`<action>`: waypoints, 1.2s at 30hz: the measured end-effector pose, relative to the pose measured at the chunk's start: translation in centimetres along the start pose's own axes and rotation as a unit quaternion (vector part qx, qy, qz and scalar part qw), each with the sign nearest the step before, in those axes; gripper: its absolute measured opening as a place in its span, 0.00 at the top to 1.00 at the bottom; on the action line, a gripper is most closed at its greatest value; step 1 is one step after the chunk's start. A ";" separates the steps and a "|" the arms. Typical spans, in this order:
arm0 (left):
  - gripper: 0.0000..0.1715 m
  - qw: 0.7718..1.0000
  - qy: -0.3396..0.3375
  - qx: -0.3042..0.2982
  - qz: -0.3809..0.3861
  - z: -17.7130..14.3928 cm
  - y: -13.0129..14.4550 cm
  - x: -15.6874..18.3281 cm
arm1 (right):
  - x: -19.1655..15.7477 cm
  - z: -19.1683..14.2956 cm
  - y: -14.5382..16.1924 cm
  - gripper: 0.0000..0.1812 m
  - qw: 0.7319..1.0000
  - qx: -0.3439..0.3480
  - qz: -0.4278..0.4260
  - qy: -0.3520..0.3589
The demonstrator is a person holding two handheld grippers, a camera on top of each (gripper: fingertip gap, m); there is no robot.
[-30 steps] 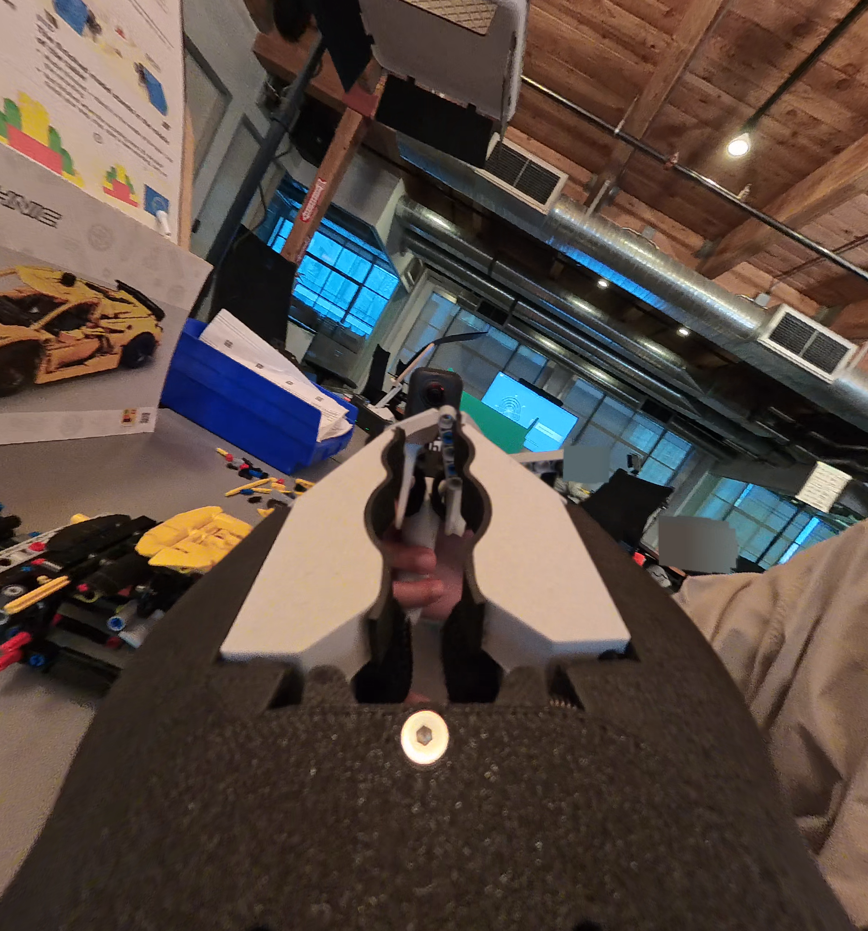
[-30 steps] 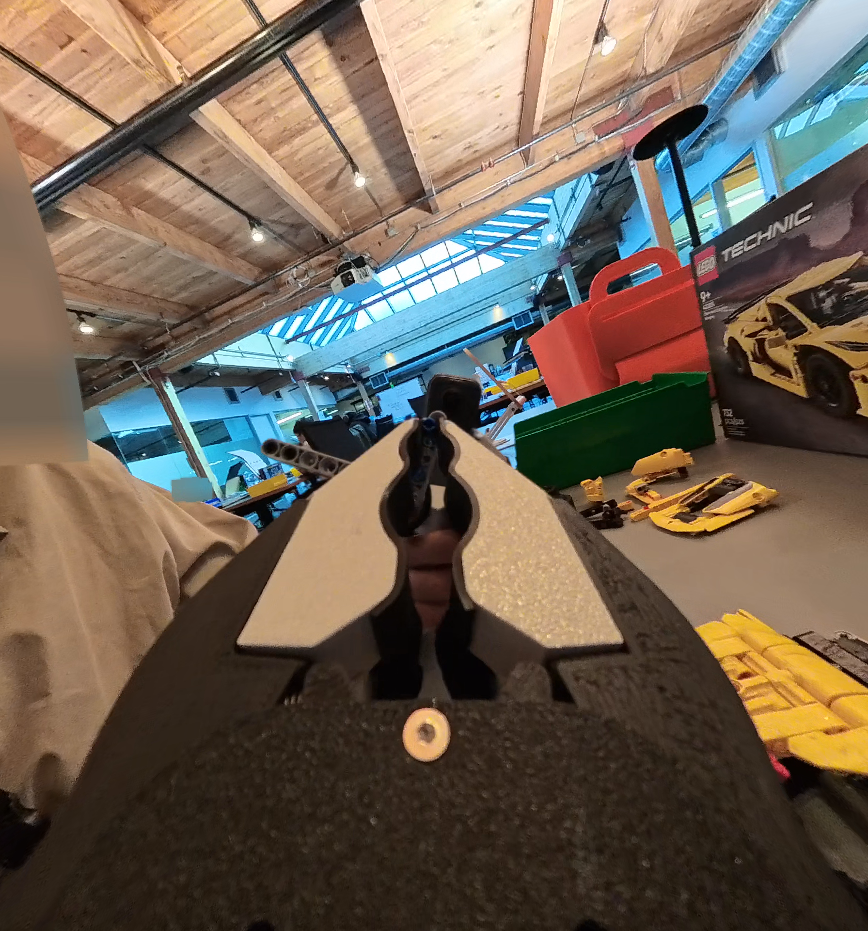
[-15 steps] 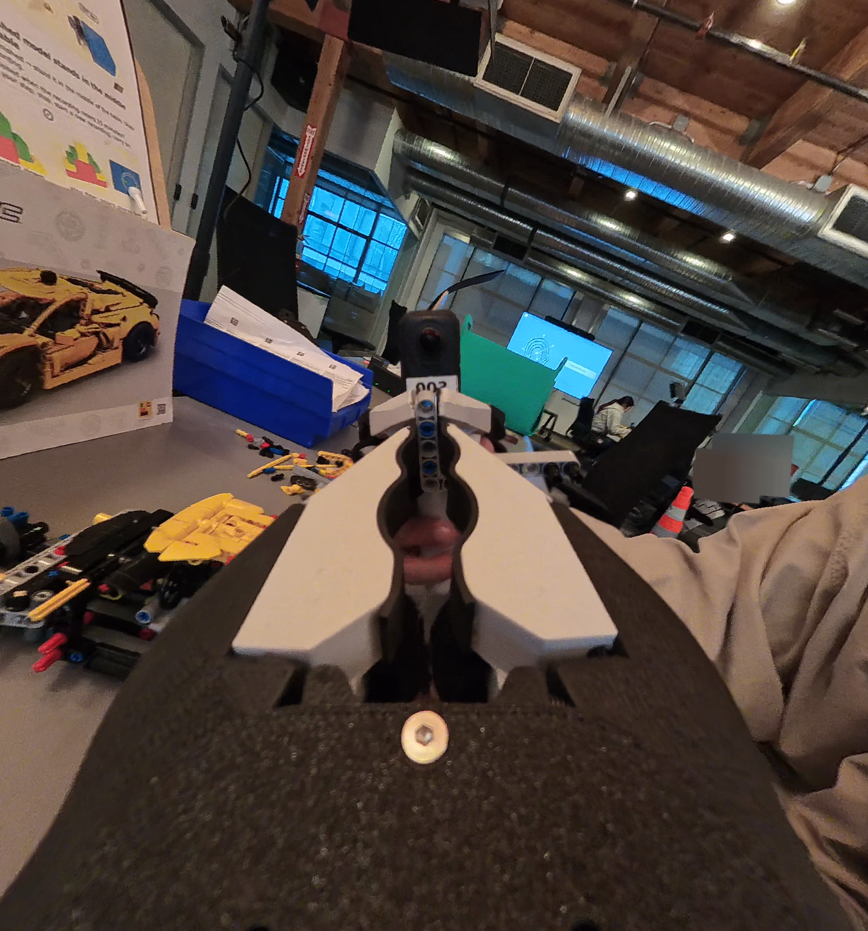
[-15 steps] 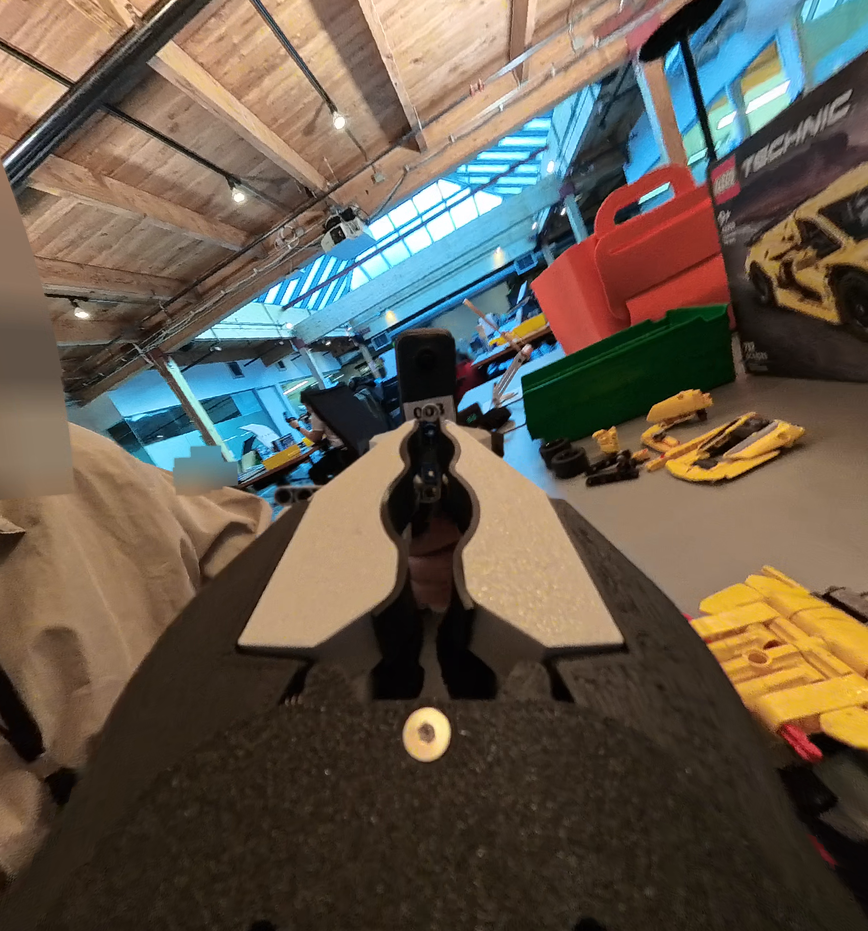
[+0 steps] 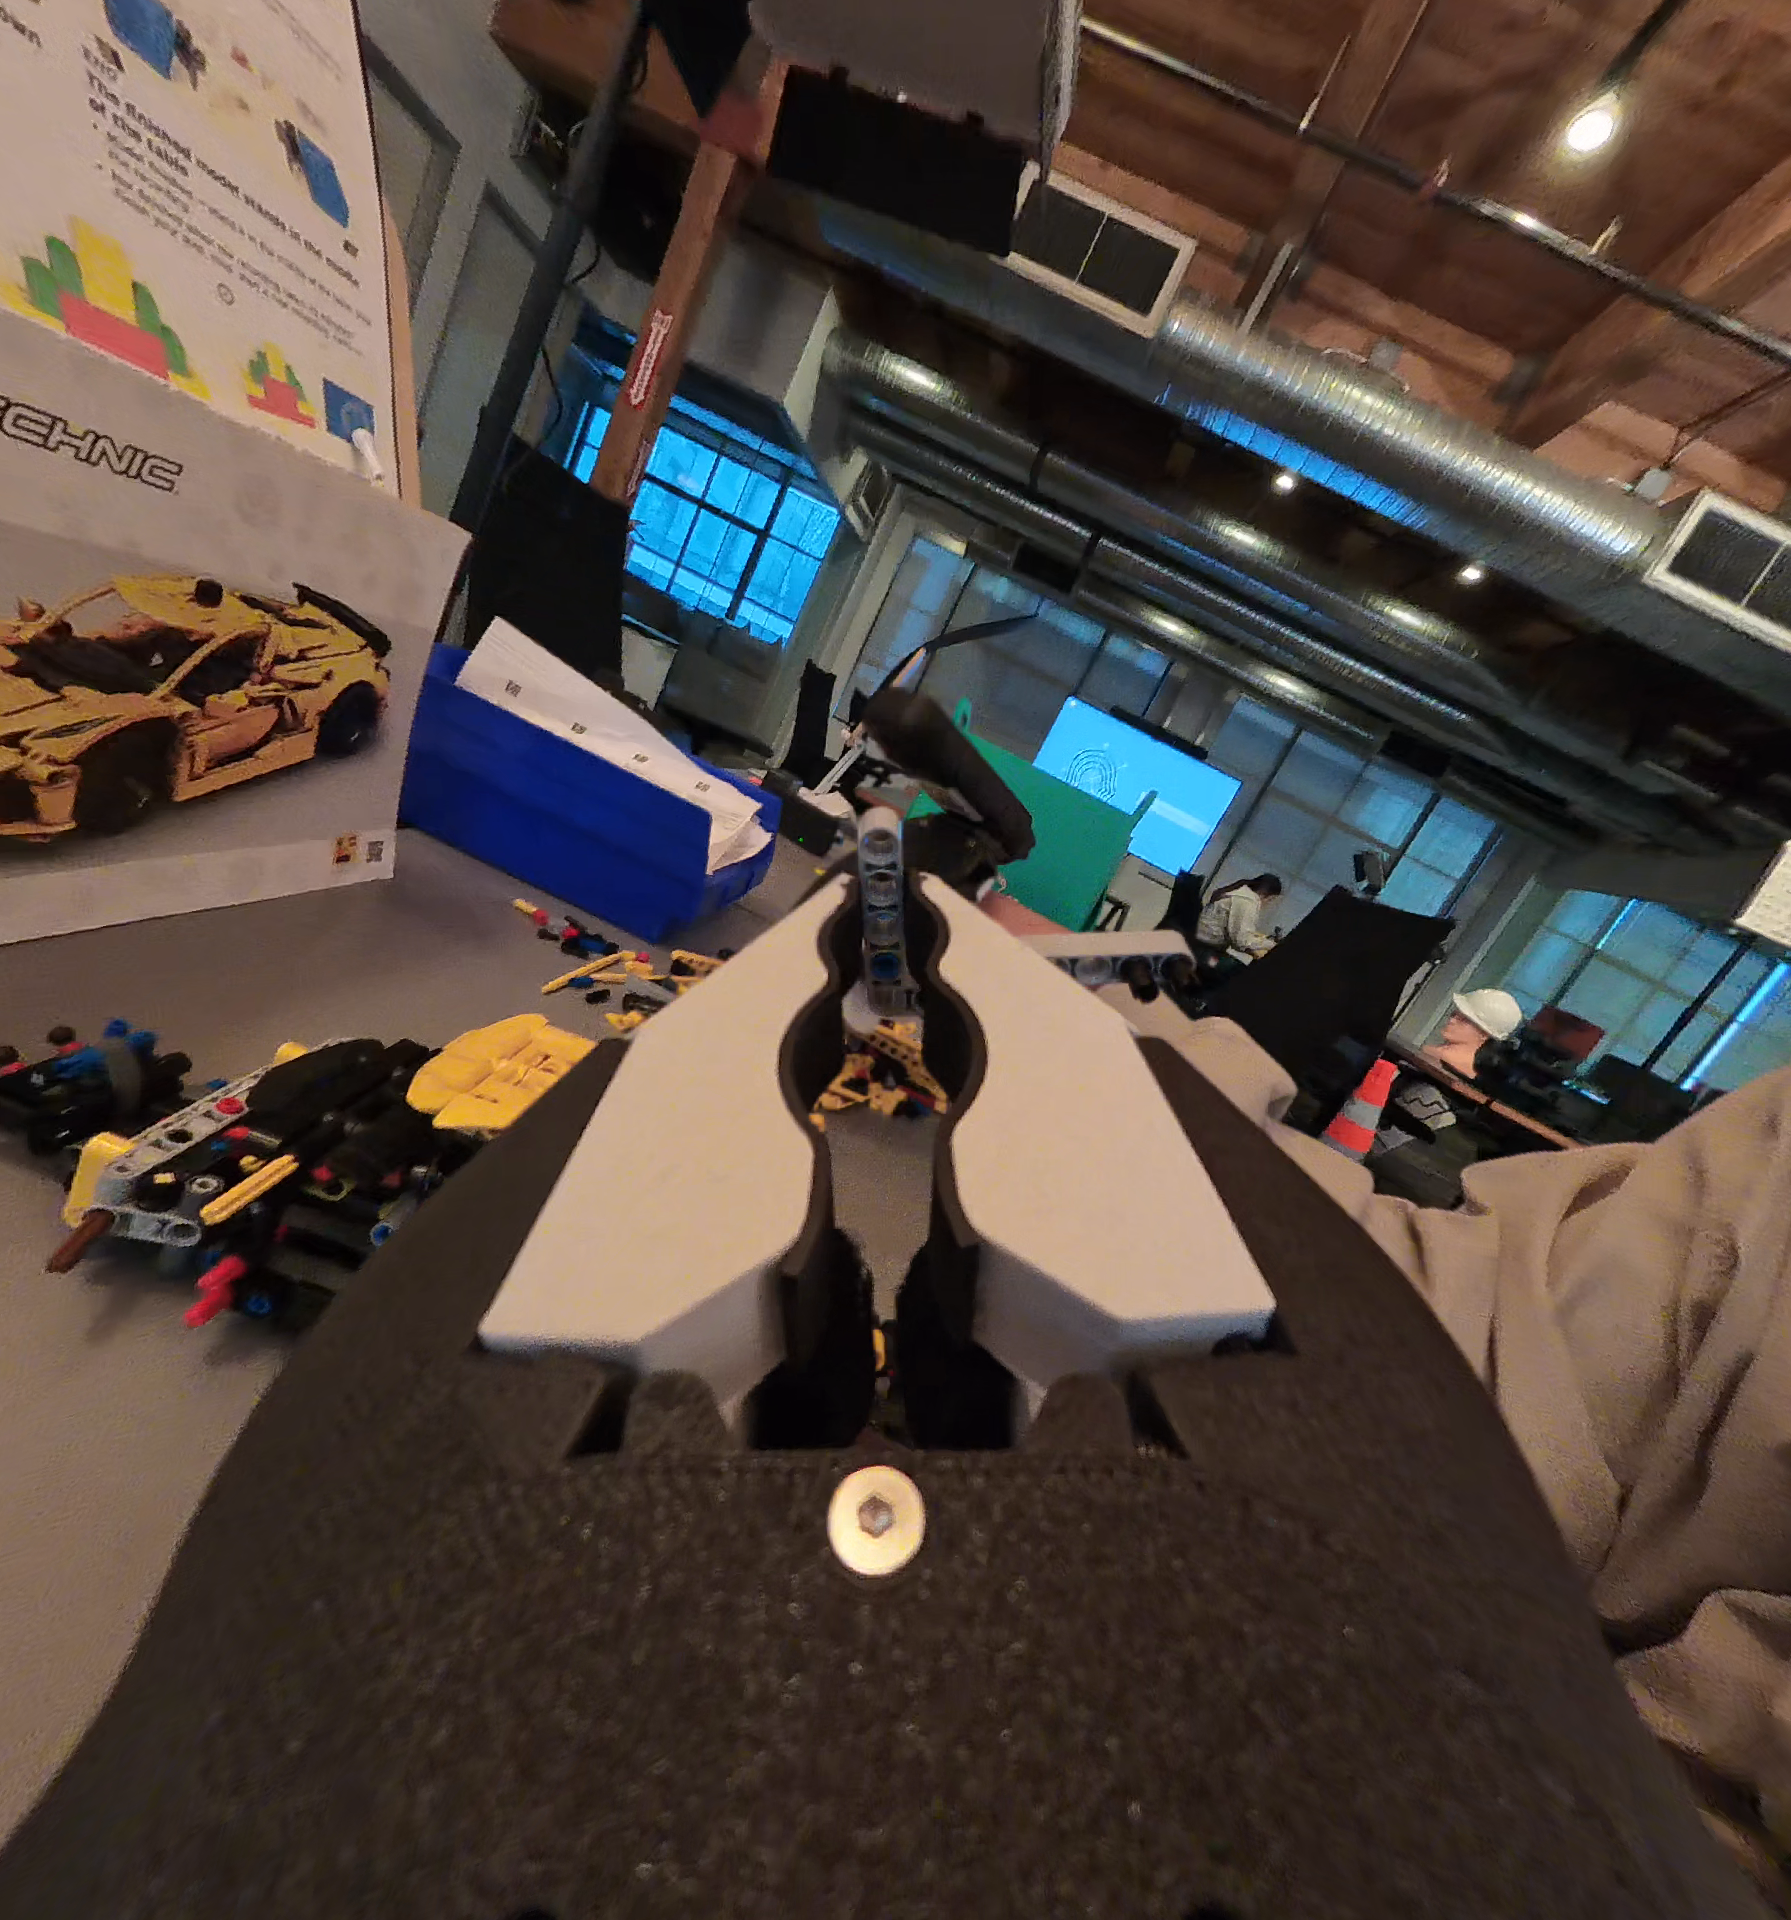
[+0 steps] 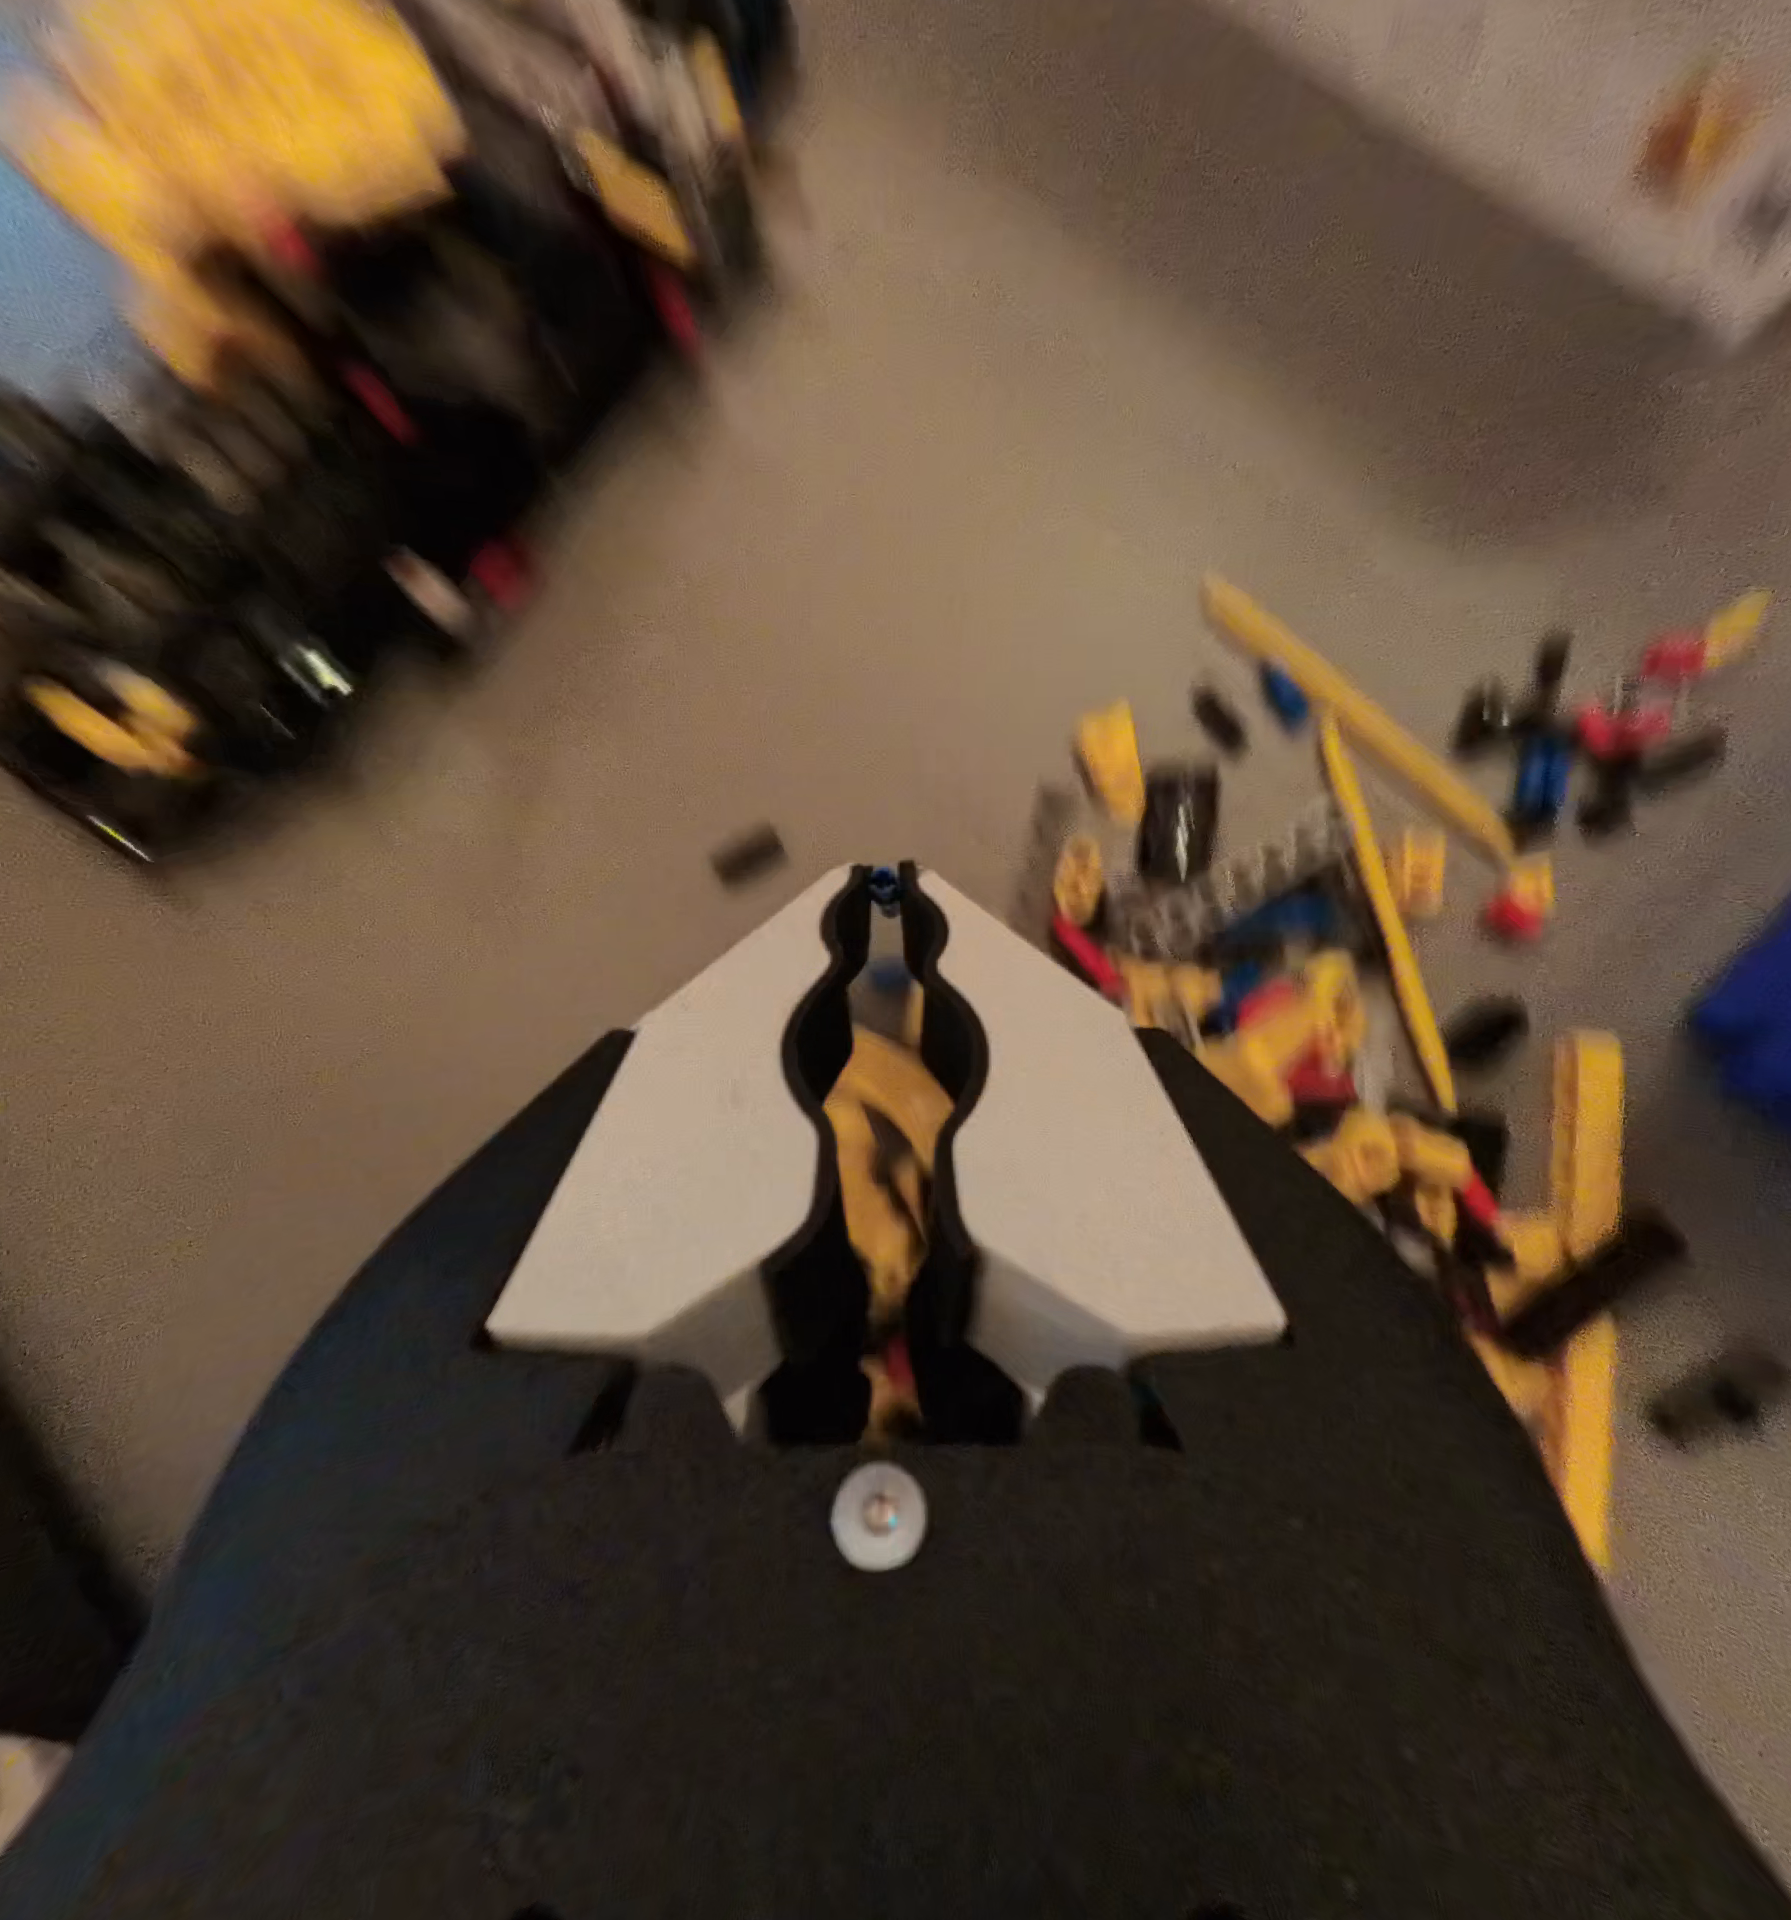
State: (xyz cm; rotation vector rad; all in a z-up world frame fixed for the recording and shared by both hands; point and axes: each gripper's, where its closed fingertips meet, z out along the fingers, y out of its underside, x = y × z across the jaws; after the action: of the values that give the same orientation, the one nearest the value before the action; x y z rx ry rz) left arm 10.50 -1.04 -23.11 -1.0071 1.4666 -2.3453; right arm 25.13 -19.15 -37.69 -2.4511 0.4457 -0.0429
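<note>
My left gripper is shut on a grey holed beam with blue pins in it, held upright above the grey table. The other gripper shows just beyond it, tilted away. My right gripper points down at the table and is shut on a small blue pin at its tips. The right wrist view is blurred by motion. A pile of loose yellow, black, red and blue parts lies just right of the right gripper. A half-built black and yellow car chassis sits left of the left gripper.
A toy-car box and a blue bin with papers stand at the back left. Small loose parts lie in front of the bin. A beige sleeve fills the right side. The chassis also shows in the right wrist view. The grippers' ends are close to 30 centimetres from one another.
My right gripper has swung from level down toward the table, away from the left gripper, keeping the blue pin. My left gripper tilted up slightly and still holds the beam.
</note>
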 end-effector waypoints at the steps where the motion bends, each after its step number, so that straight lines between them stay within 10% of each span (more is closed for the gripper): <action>1: 0.97 1.000 0.004 -0.005 -0.002 0.2 0.2 0.0 | 0.5 0.0 1.7 0.98 0.999 -0.032 0.001 0.011; 8: 0.97 0.999 0.026 -0.011 -0.018 1.1 0.9 0.3 | -0.7 -3.2 -5.3 0.88 0.984 0.169 0.013 -0.045; 12: 0.97 0.999 0.038 -0.008 -0.011 1.2 0.8 0.9 | -12.1 -6.9 -13.0 0.90 0.876 0.359 -0.015 -0.321; 16: 0.97 0.999 0.039 -0.007 -0.009 1.1 0.8 1.0 | -18.3 -5.7 -14.8 0.89 0.819 0.332 0.022 -0.468; 36: 0.97 0.998 0.037 -0.046 0.020 1.7 2.3 1.3 | -20.7 -3.0 -14.4 0.98 0.823 0.299 0.008 -0.482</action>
State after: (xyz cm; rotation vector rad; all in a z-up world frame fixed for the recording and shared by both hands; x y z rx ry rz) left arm 10.14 -4.01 -23.98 -0.9125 1.6200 -2.3302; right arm 9.62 -3.54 -25.05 -1.5580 -0.0270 0.8899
